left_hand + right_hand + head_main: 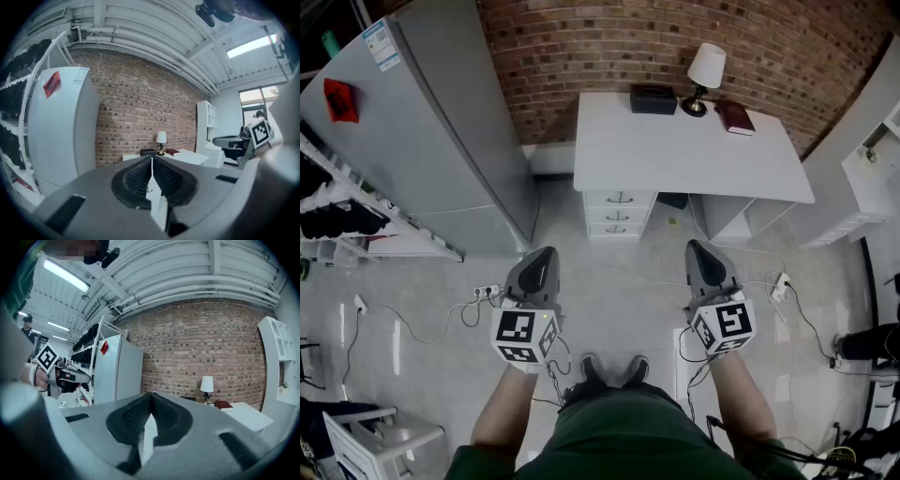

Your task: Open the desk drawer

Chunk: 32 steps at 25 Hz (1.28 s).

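Note:
A white desk (684, 155) stands against the brick wall ahead, with a stack of three drawers (619, 214) under its left end, all closed, each with a small metal handle. My left gripper (536, 267) is held well short of the desk, over the floor, with its jaws shut and nothing between them. My right gripper (705, 261) is level with it on the right, also shut and empty. Over the left gripper (151, 161) in its own view the desk (187, 157) shows far off. The right gripper (151, 399) points at the same wall.
A tall grey fridge (431, 131) stands left of the desk. On the desk are a lamp (705, 77), a black box (653, 98) and a dark red book (734, 117). Cables and power strips (486, 292) lie on the floor. White shelving (872, 178) stands at the right.

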Available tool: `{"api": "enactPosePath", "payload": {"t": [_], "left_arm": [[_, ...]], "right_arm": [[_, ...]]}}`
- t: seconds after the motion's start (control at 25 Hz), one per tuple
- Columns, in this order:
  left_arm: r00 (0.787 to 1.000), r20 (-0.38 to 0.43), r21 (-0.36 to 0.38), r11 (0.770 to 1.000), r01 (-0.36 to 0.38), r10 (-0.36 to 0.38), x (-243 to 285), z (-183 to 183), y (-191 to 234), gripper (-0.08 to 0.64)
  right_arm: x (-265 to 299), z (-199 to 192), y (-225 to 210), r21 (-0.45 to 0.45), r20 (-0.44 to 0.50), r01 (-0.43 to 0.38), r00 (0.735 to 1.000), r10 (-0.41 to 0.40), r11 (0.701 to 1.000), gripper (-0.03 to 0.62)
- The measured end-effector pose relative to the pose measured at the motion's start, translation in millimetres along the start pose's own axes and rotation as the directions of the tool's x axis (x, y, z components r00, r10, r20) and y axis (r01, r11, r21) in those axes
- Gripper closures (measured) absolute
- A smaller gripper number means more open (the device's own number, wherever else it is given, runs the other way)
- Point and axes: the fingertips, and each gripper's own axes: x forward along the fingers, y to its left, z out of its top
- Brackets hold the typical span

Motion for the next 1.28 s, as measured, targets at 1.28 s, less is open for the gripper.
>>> {"api": "enactPosePath", "payload": {"t": [1.28], "left_arm": [[0.993, 0.033, 0.065, 0.991, -0.116, 0.114, -7, 10, -124, 0.551]], "right_arm": [[-63, -3, -71, 0.037, 0.075, -0.141, 0.988, 0.138, 0.989, 0.592]]}}
